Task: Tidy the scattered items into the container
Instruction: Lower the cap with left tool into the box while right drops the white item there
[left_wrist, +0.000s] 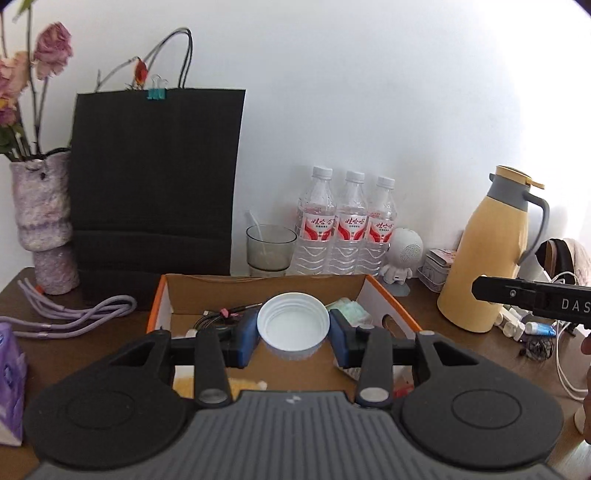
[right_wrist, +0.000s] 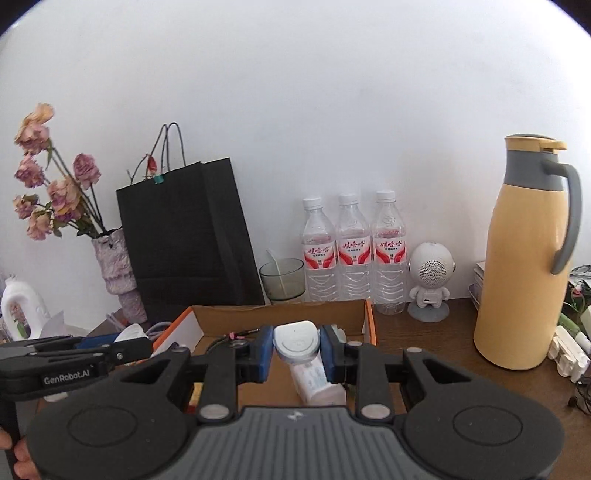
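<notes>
Item 1. Left gripper (left_wrist: 293, 338): blue pads clamped on a white round plastic screw lid (left_wrist: 293, 325), open side up, held above the open orange-edged cardboard box (left_wrist: 391, 295) that serves as the container.

Item 2. Right gripper (right_wrist: 296, 349): blue pads clamped on the cap end of a white flip-top plastic tube (right_wrist: 306, 363), whose body hangs down and toward the camera over the same box.

Item 3. Box contents, partly visible: a dark coiled cable (left_wrist: 218, 317), a pale green packet (left_wrist: 349, 308), something yellow at the near wall. The rest is hidden behind the grippers.

Item 4. Surroundings on the brown wooden worktop (right_wrist: 424, 339): a black paper bag (left_wrist: 155, 184), three clear water bottles (right_wrist: 349, 254), a smoked glass tumbler (right_wrist: 282, 280), a yellow thermos jug (right_wrist: 524, 266), a small white robot-shaped speaker (right_wrist: 430, 284).

Risk notes, judged:
- Both grippers sit close over one box; releasing together may knock one against the other.
- The lid is gripped across its rim only; a tilt could let it slip and roll off the worktop.
- The tube hangs from its cap; it may swing, or the cap may flip open.
- A release near the box's orange edge could drop either item outside.
</notes>
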